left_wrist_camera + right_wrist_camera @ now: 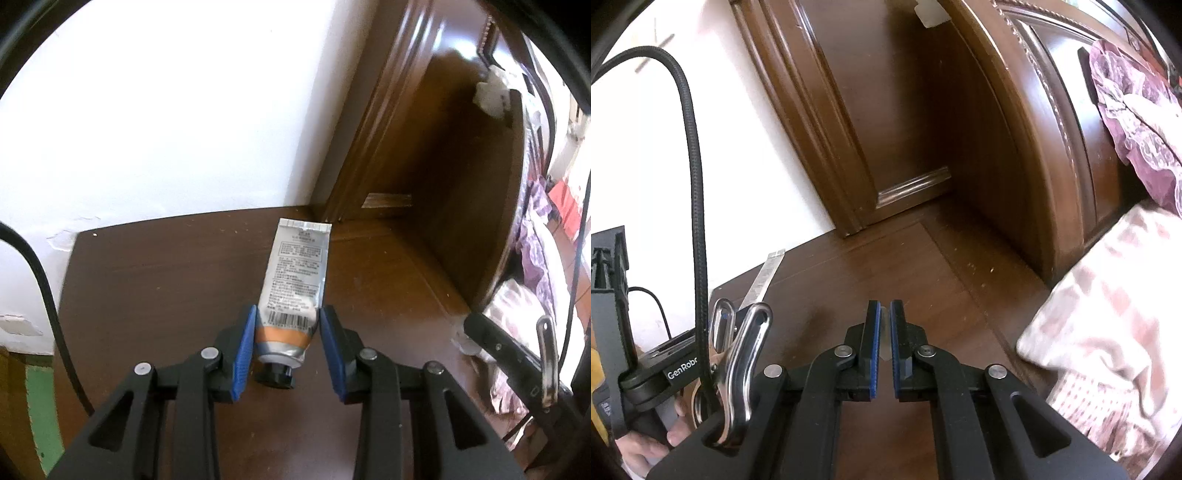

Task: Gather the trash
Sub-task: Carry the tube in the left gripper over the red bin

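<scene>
Carry step: left tongs (pixel 286 328) clamp crimped silver-and-orange squeeze tube (pixel 295 273) above brown wooden counter (pixel 147 295); right tongs (pixel 885 332) nearly shut on small translucent scrap (pixel 885 328); next needs bin, none visible

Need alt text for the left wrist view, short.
The left tool grips a silver and orange tube near its black cap, crimped end pointing away, above a dark wooden floor. Behind are a white wall and a brown door frame.
</scene>
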